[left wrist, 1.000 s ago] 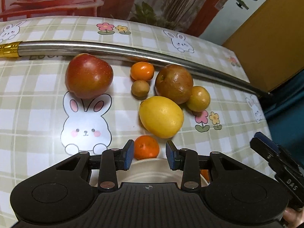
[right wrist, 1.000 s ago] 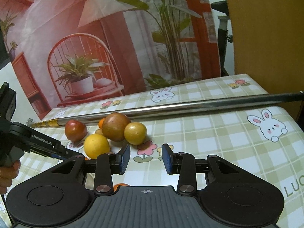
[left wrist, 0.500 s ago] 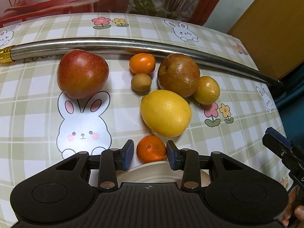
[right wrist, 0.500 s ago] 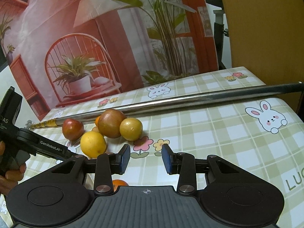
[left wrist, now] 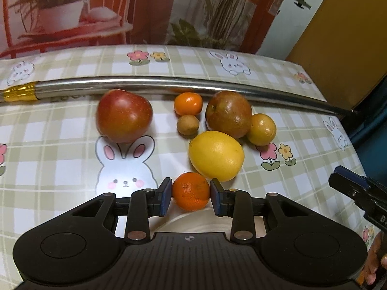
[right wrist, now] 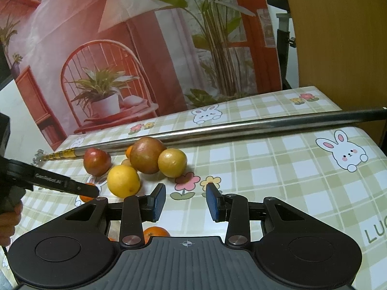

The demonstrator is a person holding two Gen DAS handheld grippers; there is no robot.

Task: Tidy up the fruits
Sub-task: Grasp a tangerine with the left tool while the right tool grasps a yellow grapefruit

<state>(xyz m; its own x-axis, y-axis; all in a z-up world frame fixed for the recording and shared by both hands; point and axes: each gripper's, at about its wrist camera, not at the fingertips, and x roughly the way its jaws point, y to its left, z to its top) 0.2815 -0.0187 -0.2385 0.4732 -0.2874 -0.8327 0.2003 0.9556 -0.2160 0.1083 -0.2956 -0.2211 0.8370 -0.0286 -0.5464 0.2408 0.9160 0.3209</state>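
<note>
- Left wrist view: the left gripper (left wrist: 191,197) has its two blue pads on either side of a small orange mandarin (left wrist: 190,191). The pads sit right against its skin, though whether they truly press it is hard to say from this angle.
- Just beneath the mandarin, at 6 o'clock of it, shows the pale rim of a plate (left wrist: 193,222), mostly hidden by the gripper body.
- At 1 o'clock from the mandarin, touching or nearly so, lies a big yellow lemon (left wrist: 216,155).
- Beyond the lemon, at 12 o'clock of it, sits a brownish-red apple (left wrist: 228,113), with a small yellow-green citrus (left wrist: 261,129) pressed to its 3 o'clock side.
- A second mandarin (left wrist: 188,103) and a small brown fruit (left wrist: 188,124) lie at the apple's 9 o'clock; the brown one is nearer the camera.
- A red apple (left wrist: 124,116) rests well apart at far 9 o'clock, over a printed rabbit's ears.
- A long metal pole (left wrist: 169,87) crosses the checked tablecloth (left wrist: 48,164) behind all the fruit.
- The right gripper's tip (left wrist: 348,186) enters at 3 o'clock.
- Right wrist view: the right gripper (right wrist: 185,201) hovers over bare cloth, jaws apart and holding nothing.
- The fruit cluster lies at its 10 o'clock, lemon (right wrist: 123,181) nearest.
- Another orange fruit (right wrist: 154,234) peeks out below the left finger.
</note>
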